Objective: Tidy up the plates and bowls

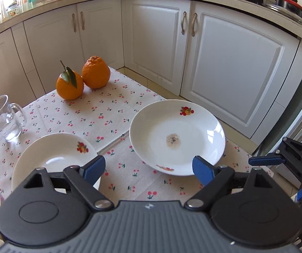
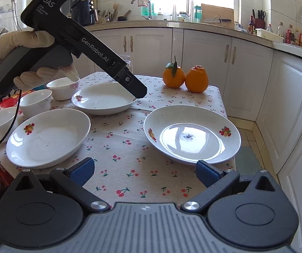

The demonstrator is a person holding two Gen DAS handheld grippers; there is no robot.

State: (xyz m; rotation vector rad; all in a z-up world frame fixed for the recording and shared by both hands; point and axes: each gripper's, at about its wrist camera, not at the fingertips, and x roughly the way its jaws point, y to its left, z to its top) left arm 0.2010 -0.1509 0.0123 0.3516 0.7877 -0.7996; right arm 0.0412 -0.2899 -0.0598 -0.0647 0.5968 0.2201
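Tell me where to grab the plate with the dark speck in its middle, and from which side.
Take the speckled plate by its near rim, coming in low from the table's front edge. That rim flares up off the cloth and lies just ahead of the open right tool, so one finger can probably slide under and one over. The far side faces the two oranges.

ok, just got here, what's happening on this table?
A person is sorting dishes with two handheld grippers. Both the left gripper and the right gripper are open and hold nothing. Three white plates sit apart on the cherry-print tablecloth: the plate with specks, a near-left plate and a far plate. Three small bowls stand at the left edge. Nothing is stacked yet.
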